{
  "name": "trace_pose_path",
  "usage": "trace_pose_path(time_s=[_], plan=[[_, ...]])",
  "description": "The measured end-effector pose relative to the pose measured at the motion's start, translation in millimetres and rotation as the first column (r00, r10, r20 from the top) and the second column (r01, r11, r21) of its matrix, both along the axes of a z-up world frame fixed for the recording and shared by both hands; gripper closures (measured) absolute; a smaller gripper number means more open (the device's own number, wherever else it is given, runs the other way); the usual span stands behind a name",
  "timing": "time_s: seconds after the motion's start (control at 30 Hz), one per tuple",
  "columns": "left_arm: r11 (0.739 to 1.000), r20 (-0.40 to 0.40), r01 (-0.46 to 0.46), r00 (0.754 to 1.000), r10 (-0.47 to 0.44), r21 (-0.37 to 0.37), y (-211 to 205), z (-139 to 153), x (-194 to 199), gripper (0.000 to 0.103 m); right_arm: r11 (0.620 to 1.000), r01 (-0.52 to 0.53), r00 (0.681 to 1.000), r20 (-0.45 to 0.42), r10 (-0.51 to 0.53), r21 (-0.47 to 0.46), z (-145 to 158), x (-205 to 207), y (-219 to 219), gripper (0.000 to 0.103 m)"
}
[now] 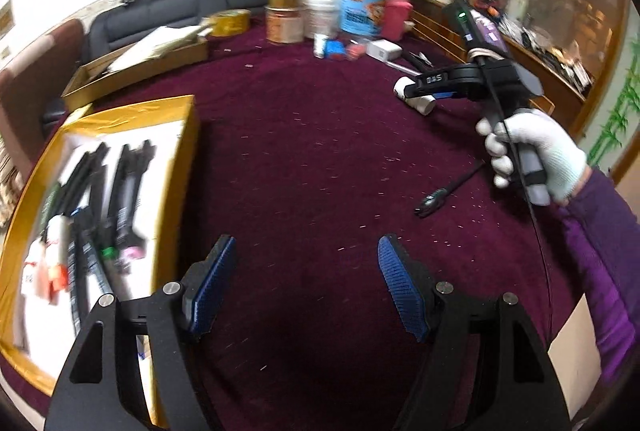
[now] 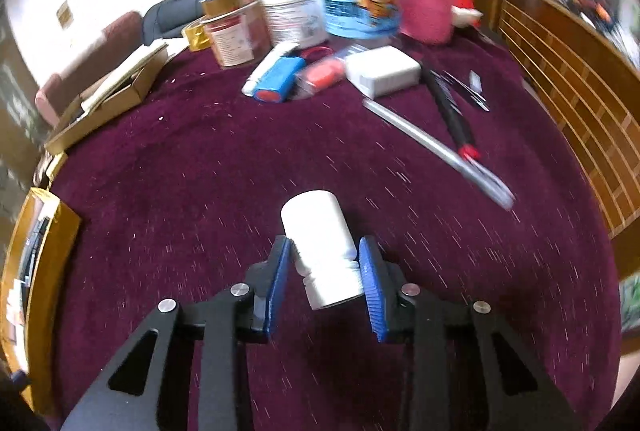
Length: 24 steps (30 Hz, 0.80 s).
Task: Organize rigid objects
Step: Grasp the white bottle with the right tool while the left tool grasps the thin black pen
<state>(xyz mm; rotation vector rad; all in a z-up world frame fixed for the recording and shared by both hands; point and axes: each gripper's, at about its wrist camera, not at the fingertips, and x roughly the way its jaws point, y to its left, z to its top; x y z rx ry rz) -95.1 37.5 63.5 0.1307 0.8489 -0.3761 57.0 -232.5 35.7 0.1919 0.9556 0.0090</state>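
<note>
Lying white bottle (image 2: 322, 251), cap seemingly gripper-ward.

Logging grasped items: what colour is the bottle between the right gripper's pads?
White, cap included; the bottle shows best in the right wrist view.

Pens (image 1: 92, 215) in box (image 1: 182, 167), left.

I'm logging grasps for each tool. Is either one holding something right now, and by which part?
The right tool grips a white bottle across its neck and lower body, cap end toward the camera. The left tool is open and holds nothing.
</note>
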Motion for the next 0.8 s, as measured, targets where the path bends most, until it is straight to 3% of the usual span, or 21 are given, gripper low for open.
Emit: trace_pose_path(time_s=[0.13,0.2,0.3,0.47,0.57,0.67,0.7,0.73,0.8], plan=[[0.994,0.012,0.096,0.995,-0.096,0.049,-37,-5,8,0.031,0.978,0.078,0.995,0.044,-0.088,0.195,-4,-48,-43,0.076],[0.985,0.029,0.152,0.988,-0.155,0.085,-60,-9,14,0.031,0.922,0.104,0.988,0.070,-0.140,0.372,-14,-69,-72,0.080],[0.960,0.042,0.238,0.968,-0.247,0.147,-95,-19,29,0.031,0.844,0.119,0.979,0.080,-0.188,0.524,-28,-80,-100,0.081],[0.913,0.051,0.348,0.929,-0.366,0.214,-142,-30,44,0.031,0.816,0.109,0.979,0.083,-0.189,0.568,-32,-79,-104,0.081],[0.878,0.032,0.397,0.907,-0.420,0.265,-163,-45,47,0.031,0.837,0.100,0.979,0.096,-0.179,0.538,-29,-77,-98,0.080],[0.876,0.047,0.400,0.903,-0.427,0.269,-167,-49,45,0.032,0.858,0.115,0.979,0.092,-0.185,0.501,-28,-77,-95,0.071],[0.881,0.021,0.413,0.903,-0.429,0.232,-166,-48,47,0.046,0.858,0.121,0.978,0.087,-0.189,0.500,-29,-78,-96,0.067],[0.881,-0.015,0.438,0.897,-0.443,0.181,-162,-47,49,0.068,0.854,0.125,0.978,0.082,-0.192,0.505,-30,-78,-97,0.066],[0.888,-0.046,0.434,0.901,-0.432,0.154,-153,-46,46,0.084,0.846,0.131,0.978,0.075,-0.197,0.517,-32,-78,-100,0.064]])
